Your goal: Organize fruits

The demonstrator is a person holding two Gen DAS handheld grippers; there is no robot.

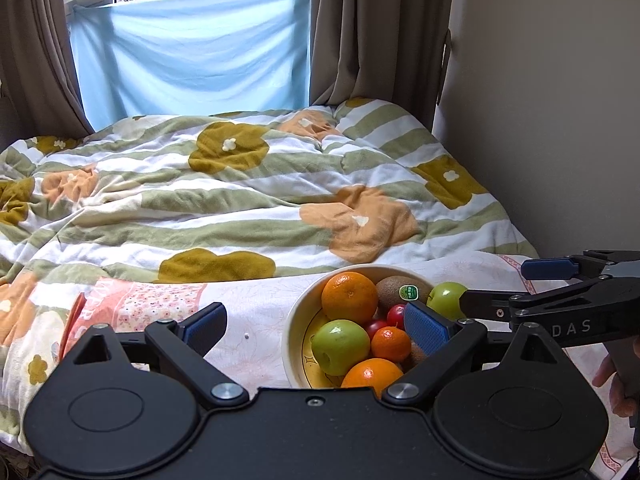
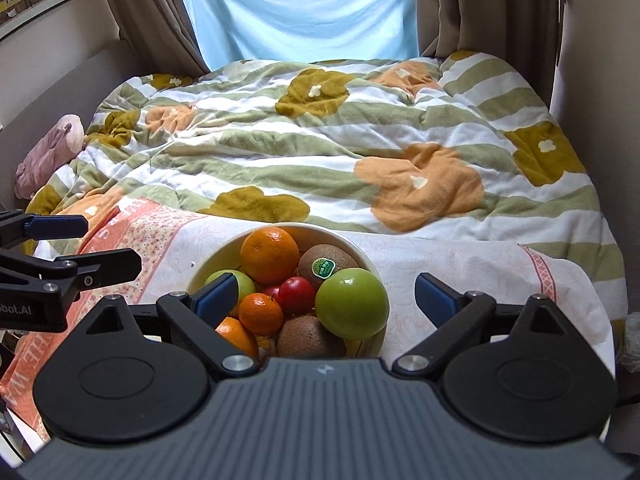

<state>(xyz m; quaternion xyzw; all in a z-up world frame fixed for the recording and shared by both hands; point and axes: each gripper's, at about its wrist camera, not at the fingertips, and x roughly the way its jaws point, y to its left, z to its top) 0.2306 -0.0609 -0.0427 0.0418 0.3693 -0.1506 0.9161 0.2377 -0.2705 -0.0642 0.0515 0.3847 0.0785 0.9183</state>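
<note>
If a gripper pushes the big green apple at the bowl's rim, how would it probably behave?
The green apple is round and glossy, so it probably rolls and may slip between pads. It sits high against the bowl rim, on other fruit, so a push outward might send it onto the cloth.

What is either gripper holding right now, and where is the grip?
Nothing. The left gripper and right gripper both stand open and empty above the fruit bowl.

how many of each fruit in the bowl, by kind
oranges: 3, counting the small mandarin
green apples: 2
kiwis: 2
small red fruits: 2
total: 9 visible; any buried deeper in the bowl cannot be seen
</note>
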